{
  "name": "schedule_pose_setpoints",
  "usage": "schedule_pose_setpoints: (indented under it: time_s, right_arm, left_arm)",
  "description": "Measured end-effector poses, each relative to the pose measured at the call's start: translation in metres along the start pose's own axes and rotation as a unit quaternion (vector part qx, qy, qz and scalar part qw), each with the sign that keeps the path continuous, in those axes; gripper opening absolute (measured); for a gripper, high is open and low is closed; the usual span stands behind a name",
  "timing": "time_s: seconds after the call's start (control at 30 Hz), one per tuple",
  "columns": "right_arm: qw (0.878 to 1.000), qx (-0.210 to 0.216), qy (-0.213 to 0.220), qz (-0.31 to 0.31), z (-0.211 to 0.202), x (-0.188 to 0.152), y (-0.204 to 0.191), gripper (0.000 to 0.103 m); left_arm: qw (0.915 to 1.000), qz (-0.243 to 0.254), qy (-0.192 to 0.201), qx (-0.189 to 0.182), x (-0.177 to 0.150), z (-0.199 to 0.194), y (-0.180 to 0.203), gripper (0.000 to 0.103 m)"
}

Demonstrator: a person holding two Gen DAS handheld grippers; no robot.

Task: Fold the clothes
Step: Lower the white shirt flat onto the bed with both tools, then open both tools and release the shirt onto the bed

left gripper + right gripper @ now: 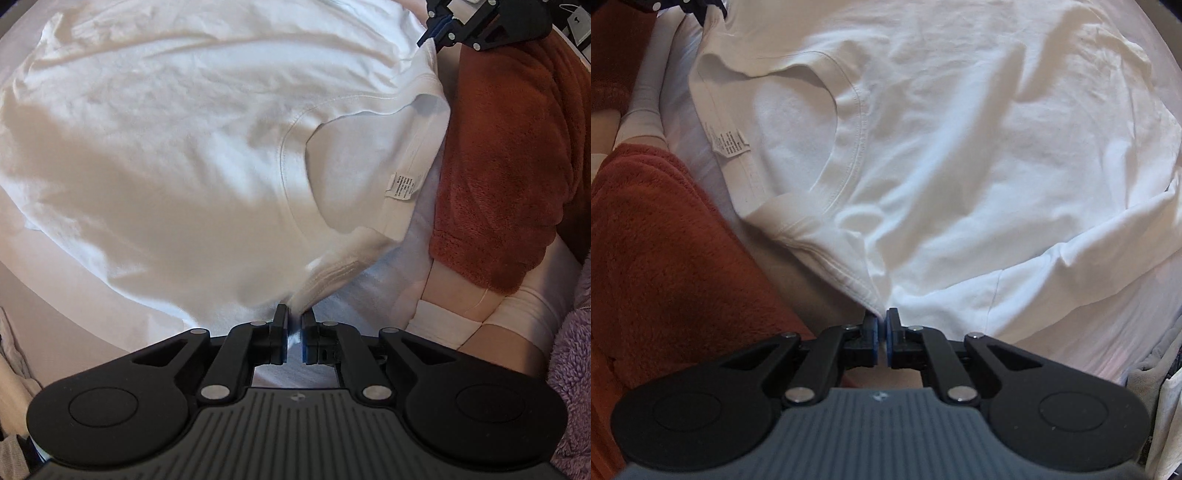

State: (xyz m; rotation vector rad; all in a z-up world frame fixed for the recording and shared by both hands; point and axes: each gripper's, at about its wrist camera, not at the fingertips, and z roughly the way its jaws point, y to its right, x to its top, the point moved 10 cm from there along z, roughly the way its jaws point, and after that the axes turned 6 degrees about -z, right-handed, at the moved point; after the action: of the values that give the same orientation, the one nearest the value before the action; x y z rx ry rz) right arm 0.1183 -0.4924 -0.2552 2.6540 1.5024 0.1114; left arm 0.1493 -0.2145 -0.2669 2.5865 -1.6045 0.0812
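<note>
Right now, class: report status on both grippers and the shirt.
Left gripper shut on white T-shirt shoulder. Right gripper shut on other shoulder. Shirt spread flat, unfolded. Rust blanket beside collar, not blocking.

1. a small white care label [402, 185] is sewn inside the back of the neckline of the white t-shirt [166, 155]; in the left wrist view it carries several lines of tiny dark print, too small and blurred to read.
2. the same label in the right wrist view shows rows of fine print, again not legible; no word, number or brand can be made out.
3. a small round emblem [297, 398] sits on the ribbed grey body of the left gripper, near its front edge; its design cannot be made out.
4. a like mark [878, 396] sits on the right gripper's grey body, blurred and unreadable.
</note>
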Motion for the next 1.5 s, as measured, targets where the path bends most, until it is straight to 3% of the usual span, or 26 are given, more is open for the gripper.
schedule_pose_setpoints:
  time_s: [0.07, 0.1, 0.13, 0.2, 0.37, 0.47, 0.53, 0.63, 0.77, 0.93, 1.0, 1.07, 1.27, 1.4, 1.5]
  right_arm:
    - [1.0, 0.002, 0.007, 0.008, -0.011, -0.003, 0.005, 0.009]
    - [1.0, 0.003, 0.011, 0.013, -0.017, -0.005, 0.008, 0.017]
    - [1.0, 0.003, 0.015, 0.017, -0.025, -0.009, 0.011, 0.034]
    - [0.999, 0.003, 0.025, 0.025, -0.041, -0.015, 0.016, 0.041]
    - [0.994, -0.012, 0.057, 0.091, -0.071, -0.03, 0.047, 0.044]
    - [0.985, -0.038, 0.075, 0.15, -0.074, -0.034, 0.082, 0.044]
    - [0.975, -0.06, 0.093, 0.195, -0.071, -0.033, 0.106, 0.044]
    - [0.952, -0.09, 0.116, 0.268, -0.06, -0.03, 0.143, 0.044]
    - [0.908, -0.118, 0.145, 0.374, -0.04, -0.03, 0.196, 0.044]
    - [0.858, -0.139, 0.183, 0.459, -0.012, -0.026, 0.252, 0.044]
    - [0.835, -0.147, 0.197, 0.492, -0.001, -0.025, 0.274, 0.044]
    - [0.822, -0.145, 0.209, 0.509, 0.009, -0.022, 0.295, 0.045]
    - [0.8, -0.141, 0.229, 0.536, 0.021, -0.017, 0.354, 0.046]
    - [0.785, -0.139, 0.242, 0.553, 0.026, -0.014, 0.394, 0.053]
    - [0.762, -0.132, 0.25, 0.583, 0.03, -0.019, 0.433, 0.053]
  left_arm:
    - [0.9999, -0.008, 0.003, -0.012, -0.004, -0.004, -0.002, 0.014]
    - [0.9997, -0.011, 0.01, -0.019, -0.005, -0.01, -0.003, 0.022]
    - [0.9994, -0.014, 0.017, -0.025, -0.007, -0.017, -0.004, 0.032]
    - [0.9989, -0.019, 0.035, -0.026, -0.008, -0.037, -0.012, 0.046]
    - [0.9948, -0.06, 0.082, -0.007, -0.002, -0.084, -0.056, 0.049]
    - [0.9855, -0.122, 0.112, 0.037, 0.006, -0.101, -0.108, 0.049]
    - [0.9736, -0.168, 0.141, 0.064, 0.013, -0.109, -0.147, 0.047]
    - [0.9485, -0.239, 0.186, 0.092, 0.027, -0.121, -0.206, 0.046]
    - [0.9105, -0.318, 0.234, 0.124, 0.047, -0.128, -0.28, 0.046]
    - [0.8619, -0.396, 0.276, 0.155, 0.066, -0.12, -0.371, 0.046]
    - [0.8461, -0.422, 0.282, 0.162, 0.071, -0.11, -0.406, 0.046]
    - [0.8324, -0.441, 0.288, 0.172, 0.077, -0.099, -0.438, 0.046]
    - [0.8208, -0.472, 0.266, 0.181, 0.089, -0.052, -0.503, 0.046]
    - [0.8214, -0.475, 0.259, 0.181, 0.095, -0.029, -0.52, 0.041]
    - [0.8231, -0.476, 0.246, 0.188, 0.097, -0.015, -0.527, 0.032]
